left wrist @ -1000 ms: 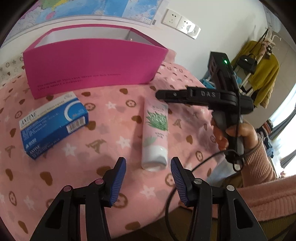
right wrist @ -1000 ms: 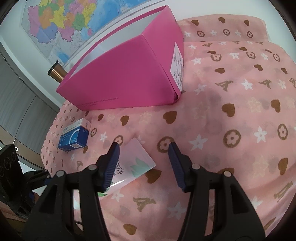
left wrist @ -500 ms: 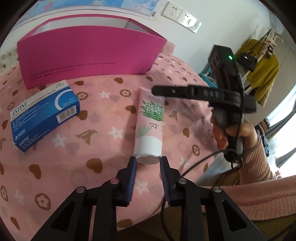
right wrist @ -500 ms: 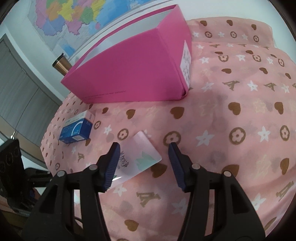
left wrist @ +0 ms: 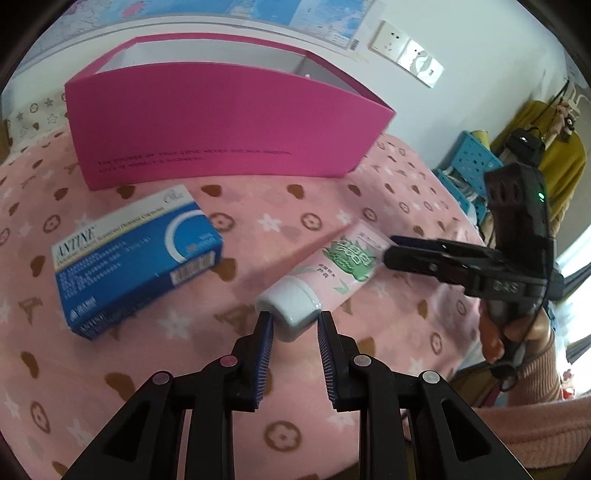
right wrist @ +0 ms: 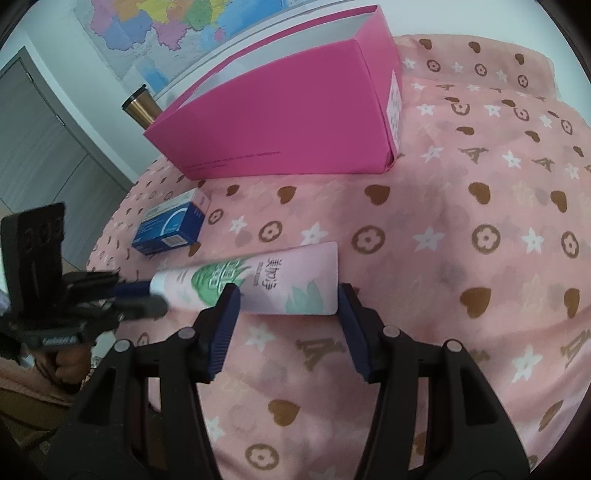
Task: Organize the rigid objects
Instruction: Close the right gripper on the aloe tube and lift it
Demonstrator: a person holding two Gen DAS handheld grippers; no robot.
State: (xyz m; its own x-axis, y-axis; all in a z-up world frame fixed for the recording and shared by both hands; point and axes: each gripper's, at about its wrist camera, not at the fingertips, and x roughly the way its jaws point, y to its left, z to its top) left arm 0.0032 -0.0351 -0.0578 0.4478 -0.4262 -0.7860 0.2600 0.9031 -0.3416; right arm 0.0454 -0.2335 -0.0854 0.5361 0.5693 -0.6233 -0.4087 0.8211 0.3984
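The left gripper (left wrist: 294,320) is clamped on the white cap of the pink tube (left wrist: 325,275), its blue pads pressed against the cap's two sides. The tube lies on the pink patterned cloth (left wrist: 295,221) in front of the pink box (left wrist: 221,129), well apart from the box's long wall, its flat crimped end pointing away from the cap. The blue medicine carton (left wrist: 136,251) rests on the cloth to the tube's left, also in front of the pink box — nearer the box's left corner.

The right gripper (right wrist: 288,295) has its jaws apart, straddling the tube's flat end; whether the pads touch the tube cannot be told. Behind the pink box stands a copper-coloured cup (right wrist: 140,107), against the wall with the map (right wrist: 166,33).
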